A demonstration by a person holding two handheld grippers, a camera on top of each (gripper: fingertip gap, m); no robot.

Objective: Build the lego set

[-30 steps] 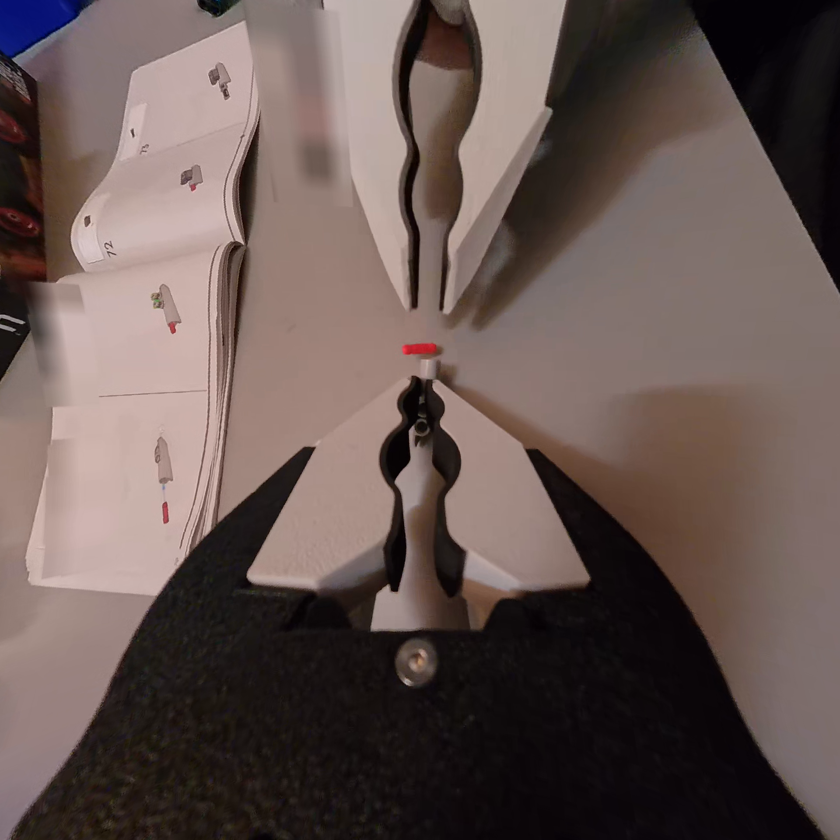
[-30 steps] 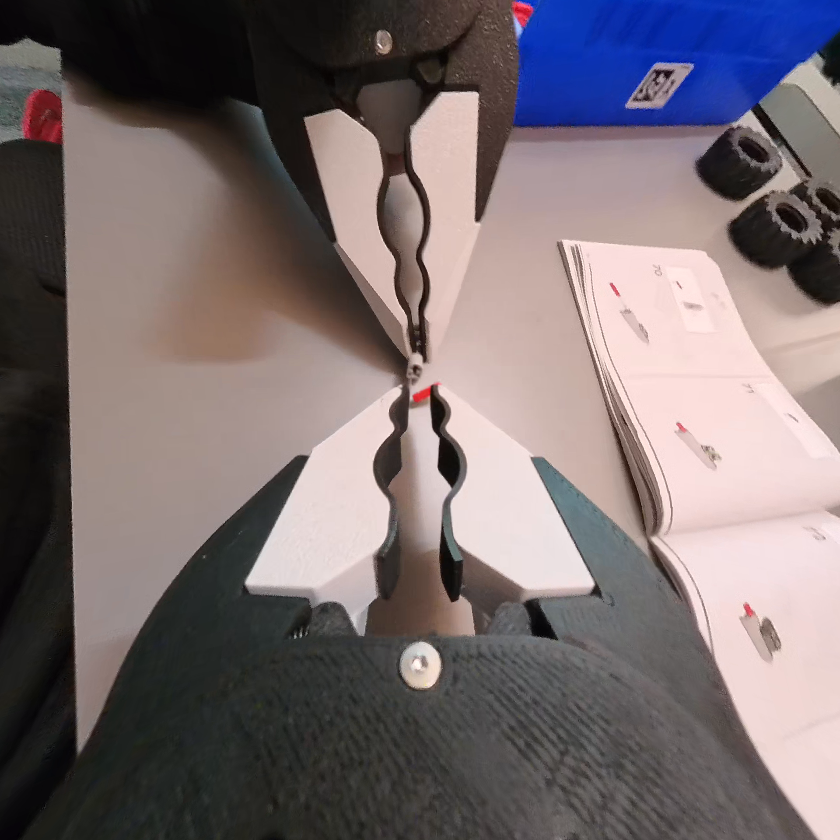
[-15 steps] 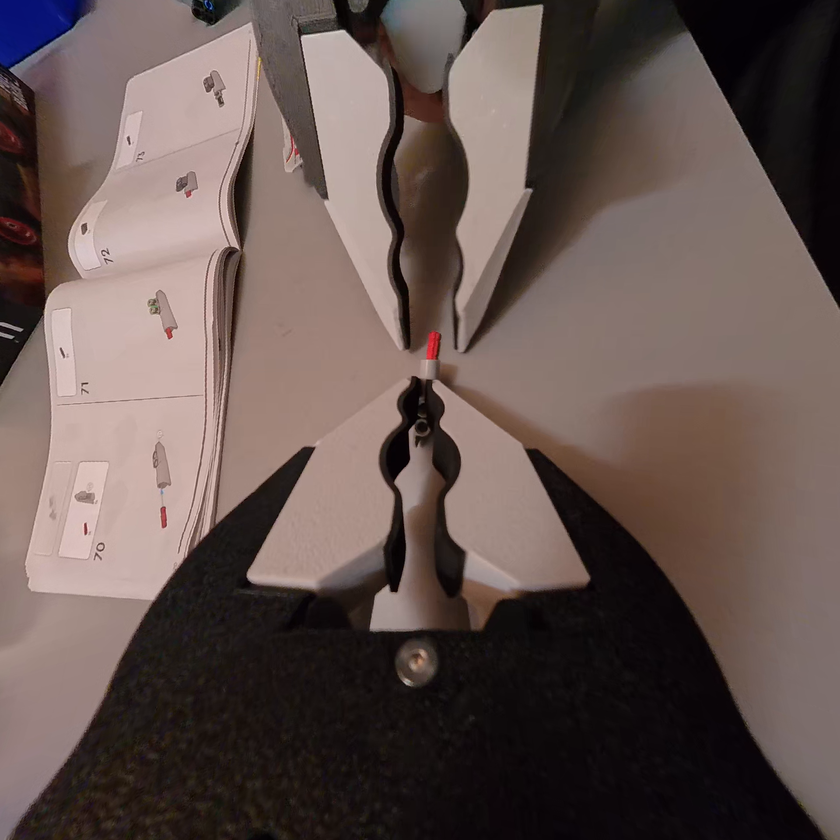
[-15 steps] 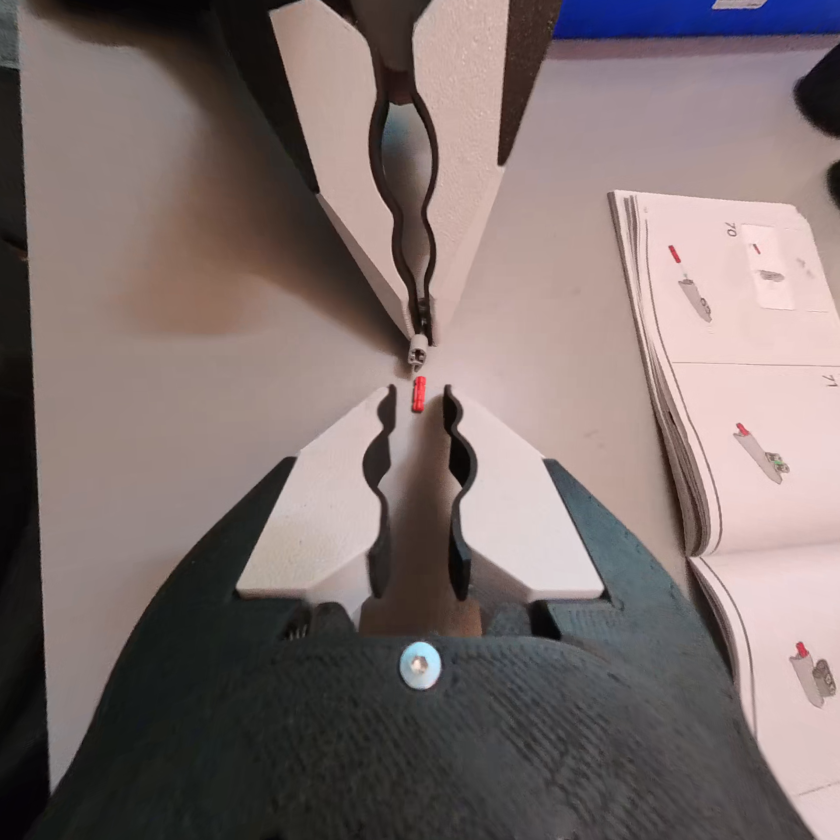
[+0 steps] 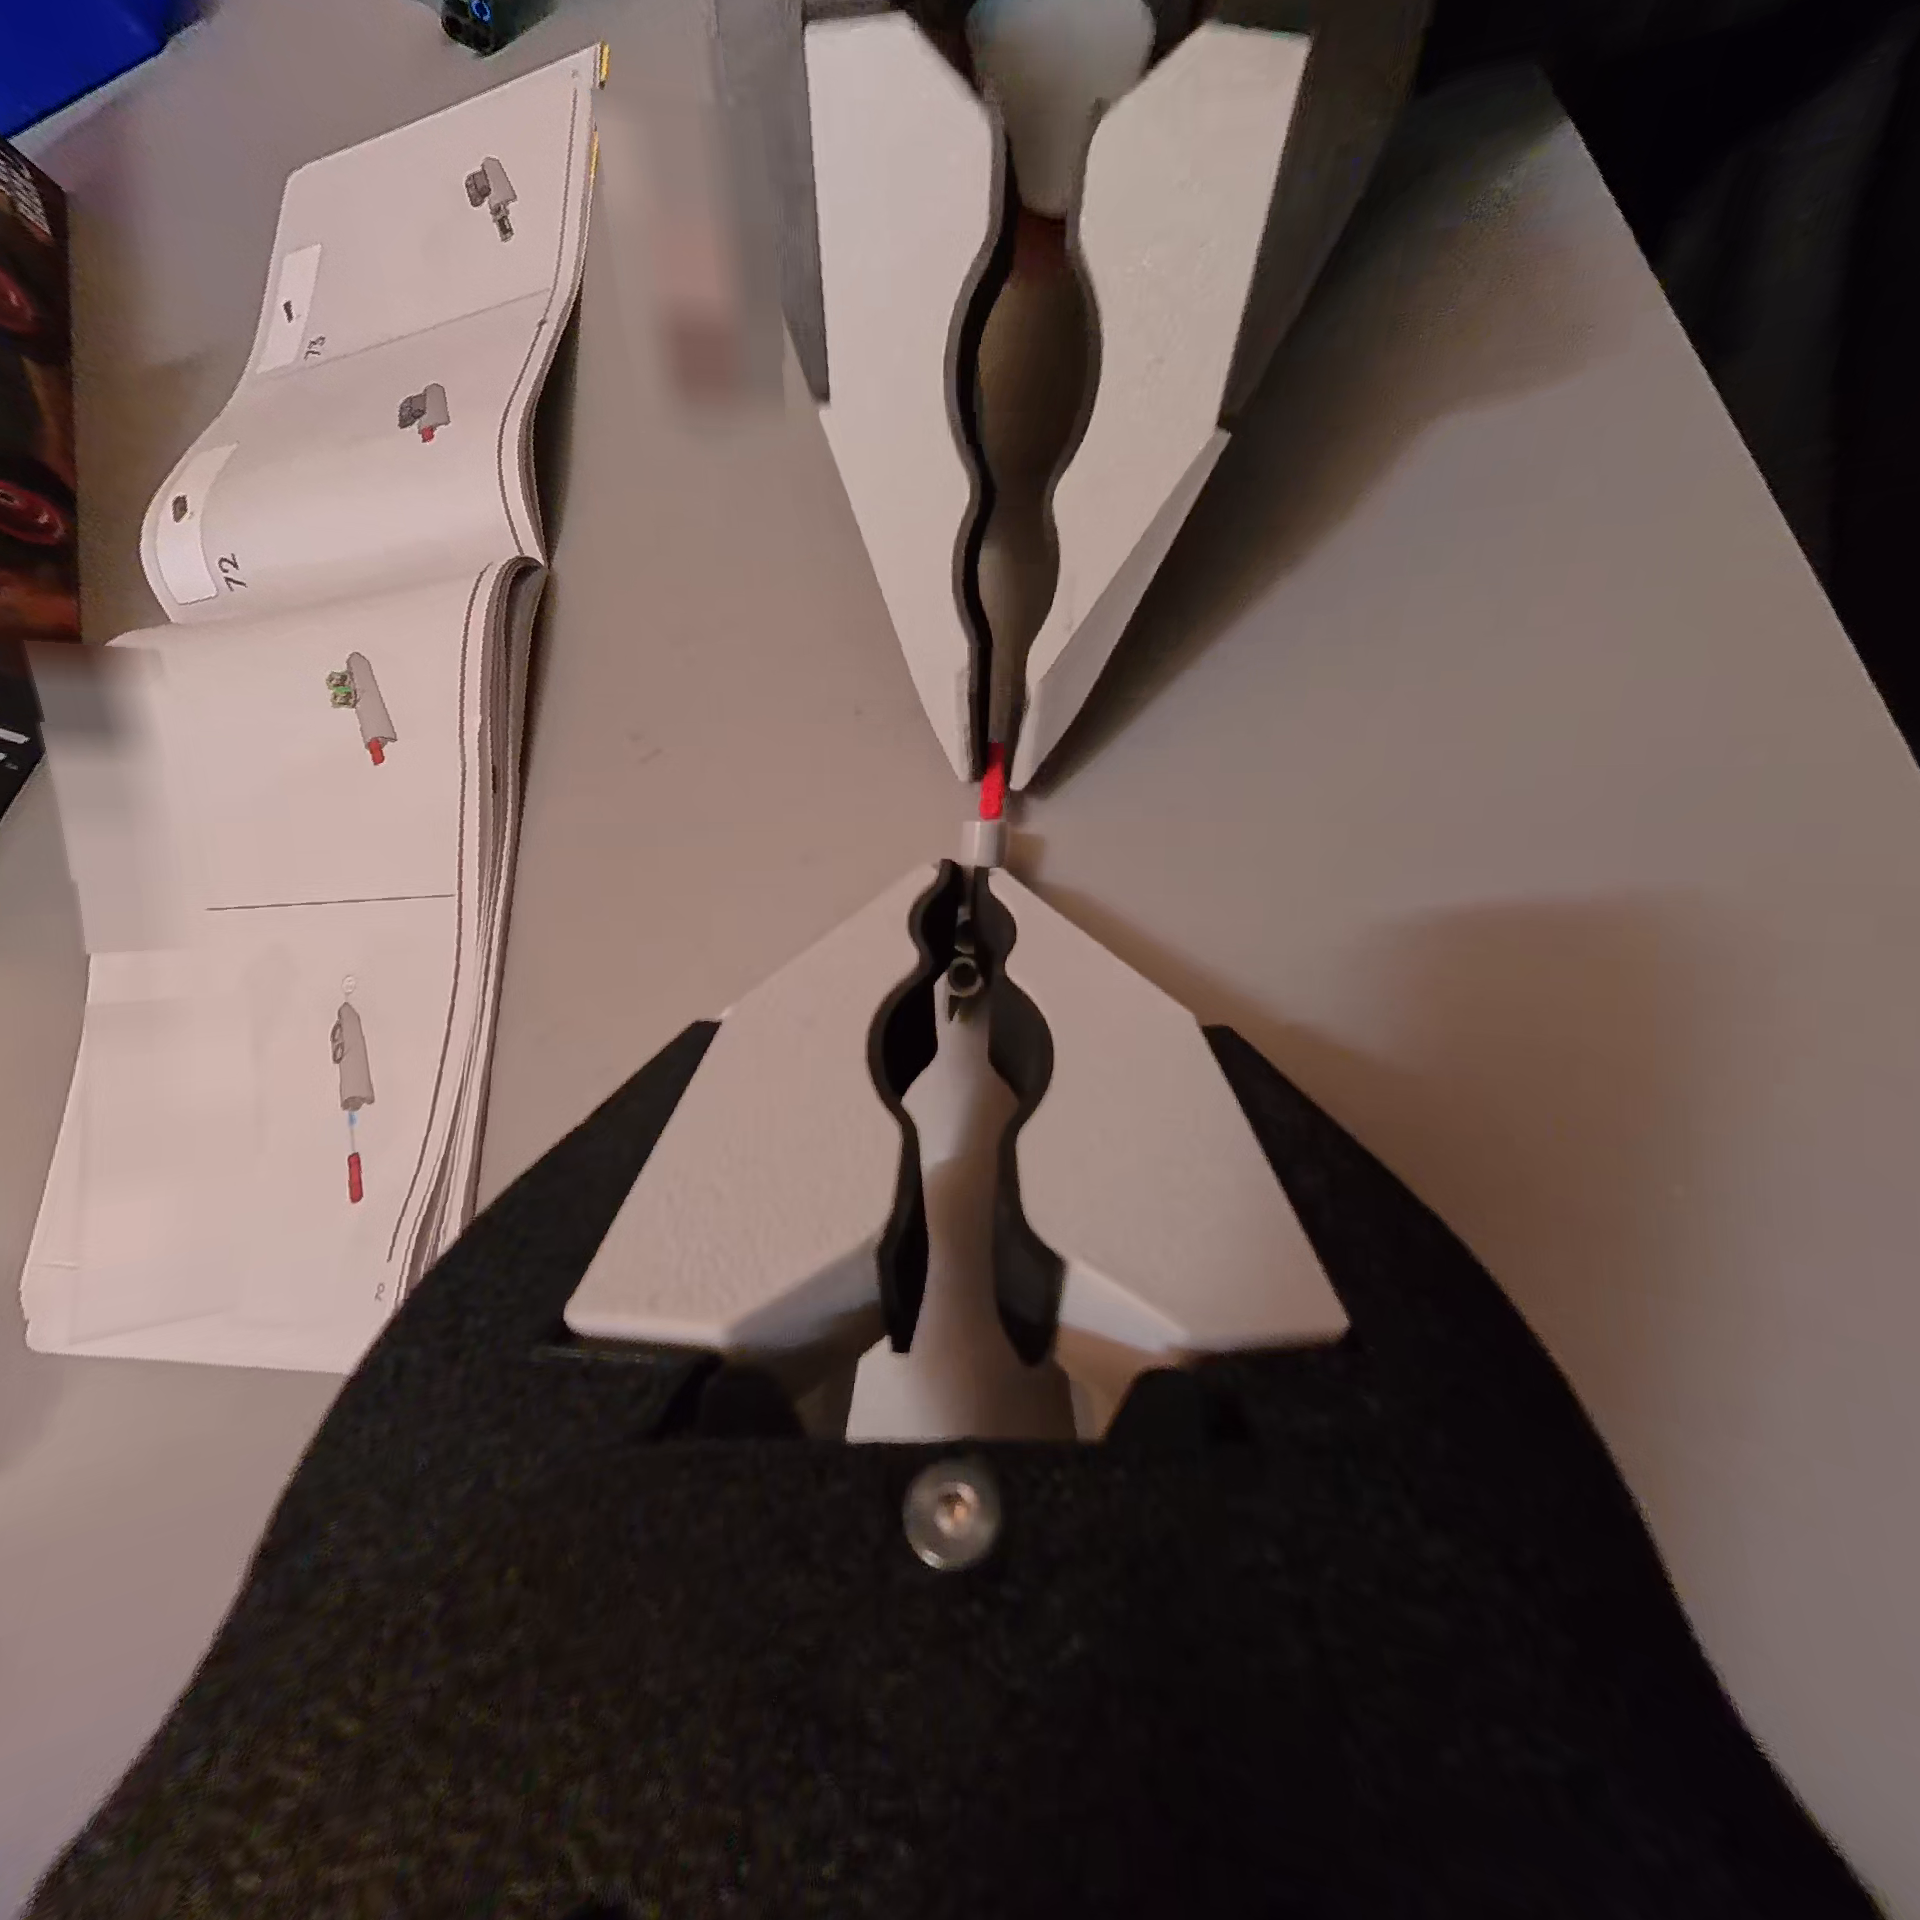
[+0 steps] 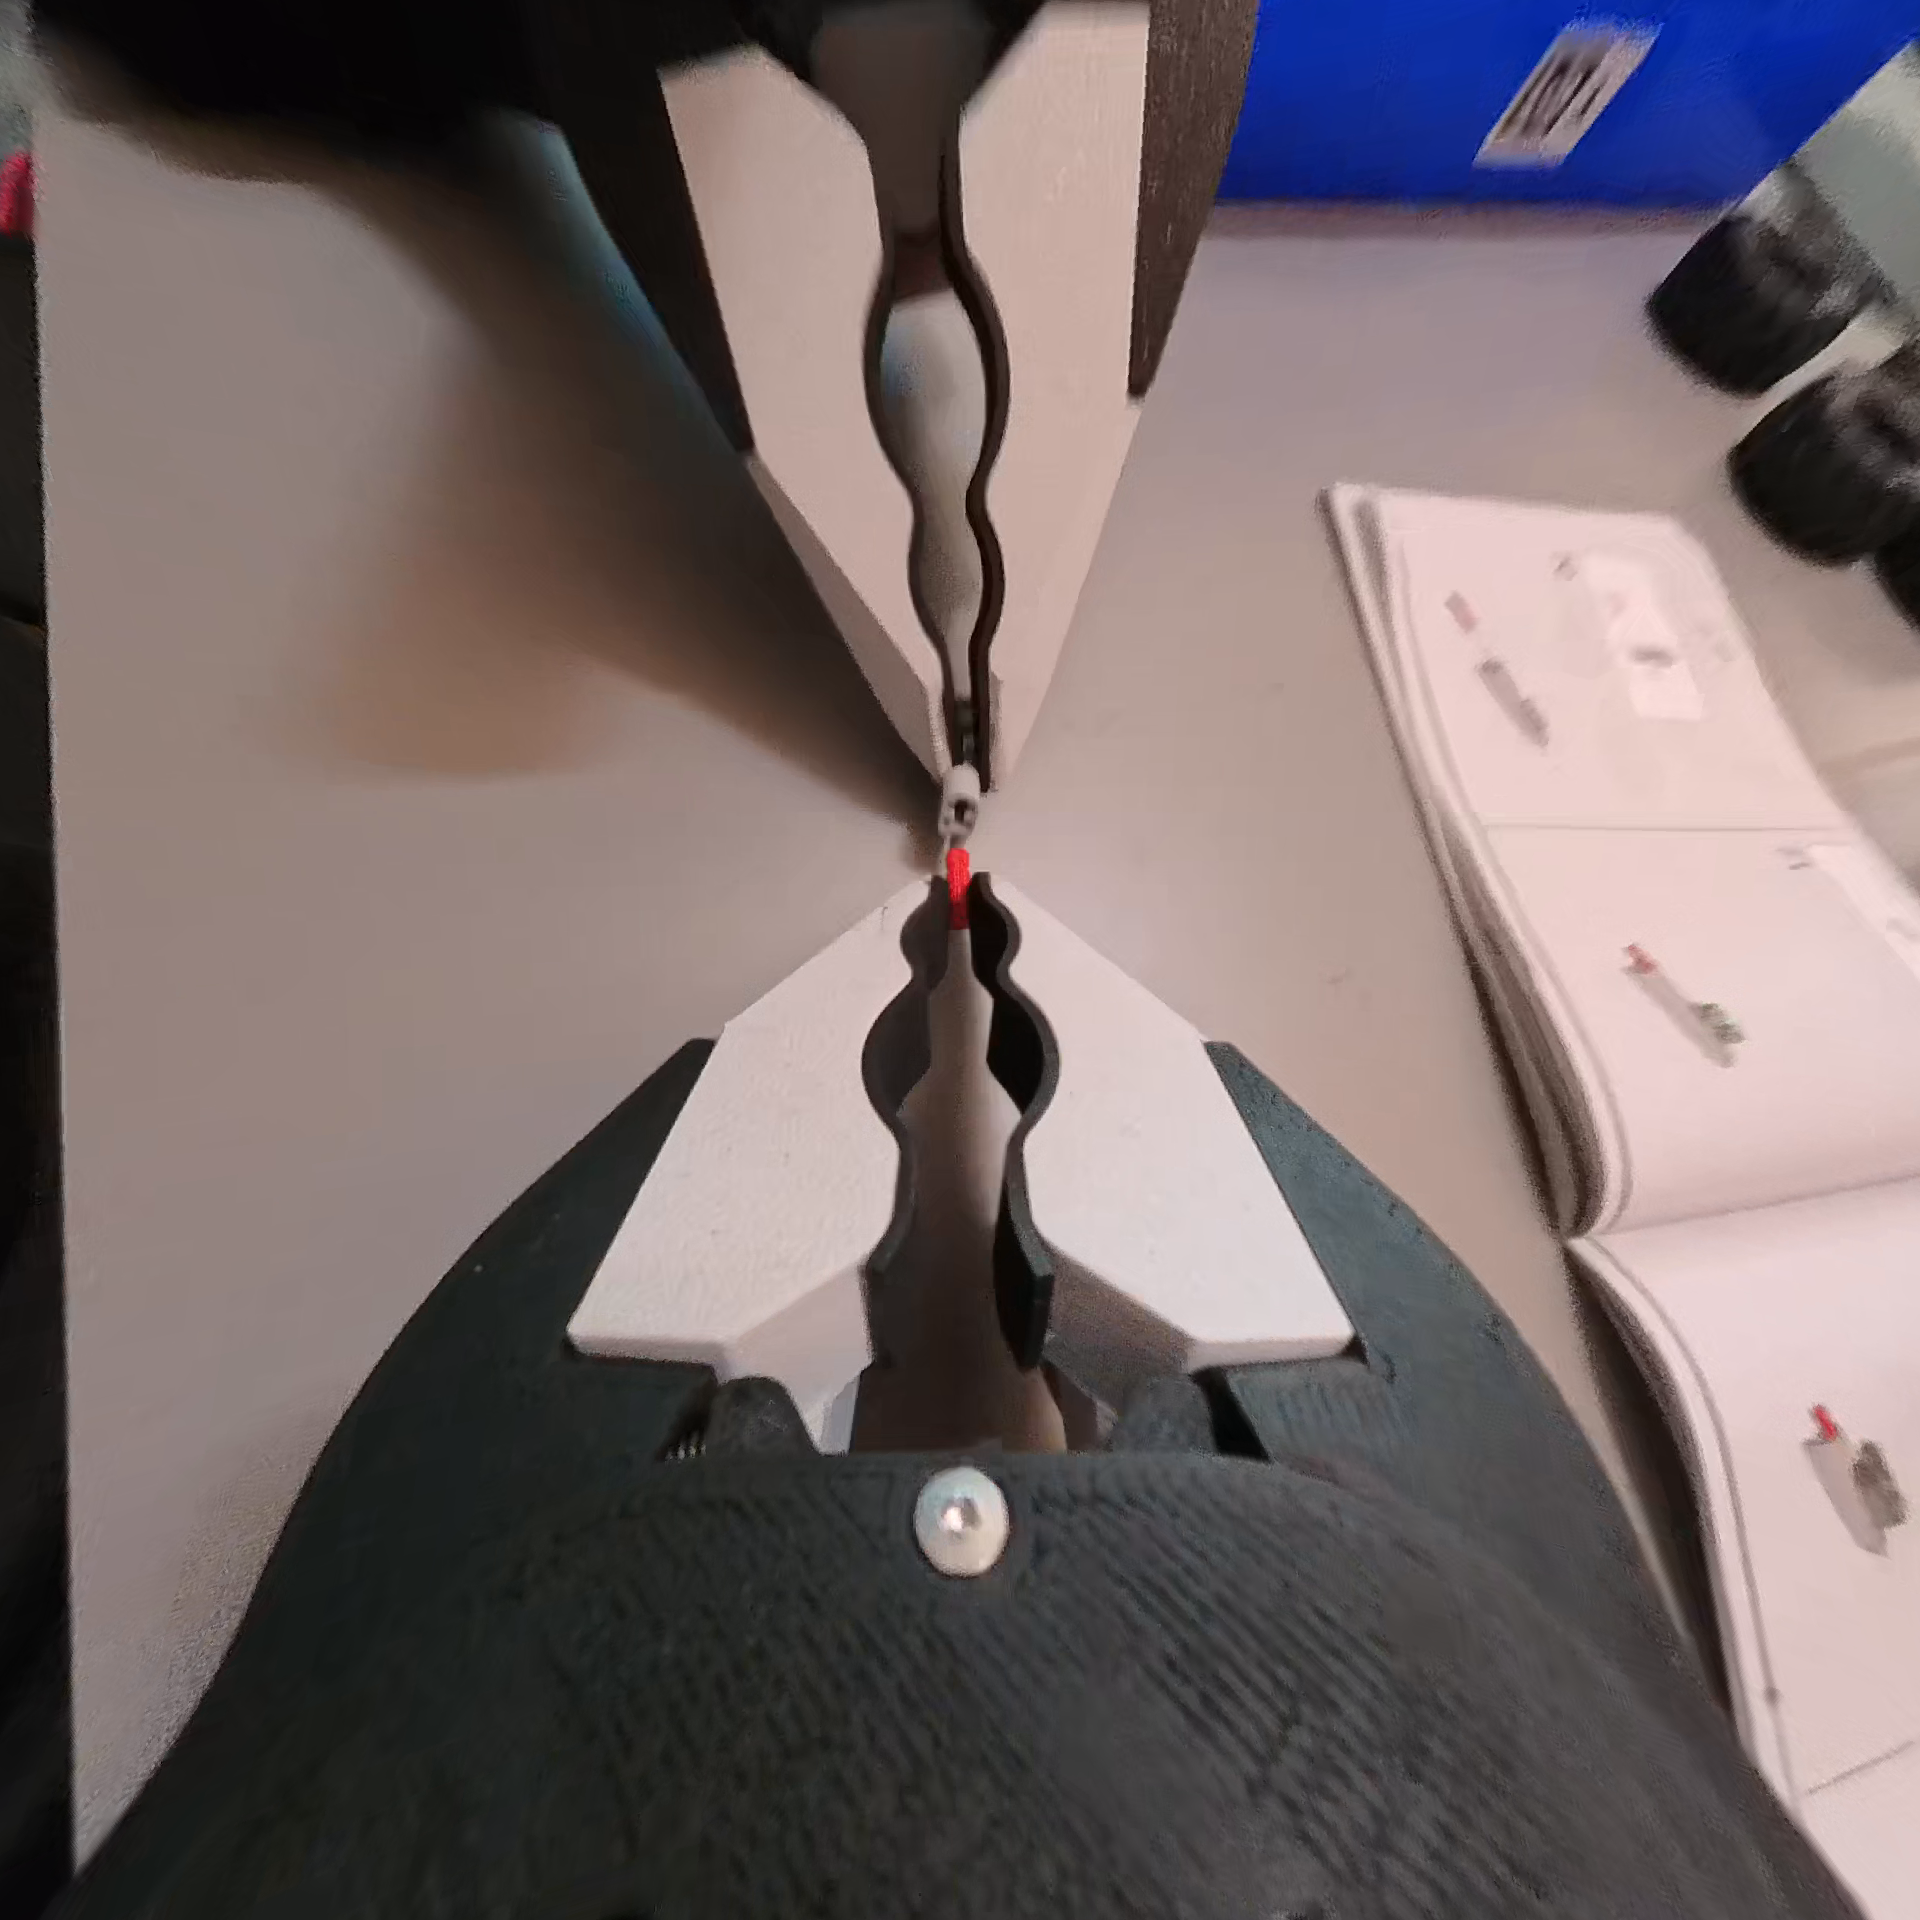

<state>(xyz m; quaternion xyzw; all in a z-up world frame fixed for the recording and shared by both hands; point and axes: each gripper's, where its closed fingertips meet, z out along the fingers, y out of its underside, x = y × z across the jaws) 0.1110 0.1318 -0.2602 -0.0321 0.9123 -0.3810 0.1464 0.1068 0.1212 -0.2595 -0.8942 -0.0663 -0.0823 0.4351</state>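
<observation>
the left gripper [image 5: 971,868] is pinching a small grey piece [image 5: 983,842] at its very tips, jaws all but closed on it, and the right gripper [image 6: 961,883] is pinching a short red pin [image 6: 957,878] the same way, coming in from twelve o'clock in the left wrist view. the two tips are meeting nose to nose above the grey table [image 5: 1351,727], and the pin is sitting at the open end of the grey piece; whether it is already seated inside i cannot tell, so i judge the joining step to be under way rather than finished. the build as a whole looks far from done: only this one small sub-part is in hand, and no larger model is in sight. counting: two grippers, one grey piece, one red pin, one open instruction booklet [image 5: 312,831] lying at nine o'clock in the left wrist view, at least three black tyres [image 6: 1829,416] at two o'clock in the right wrist view, still loose, and one blue bin [image 6: 1455,94] at one o'clock behind them.
</observation>
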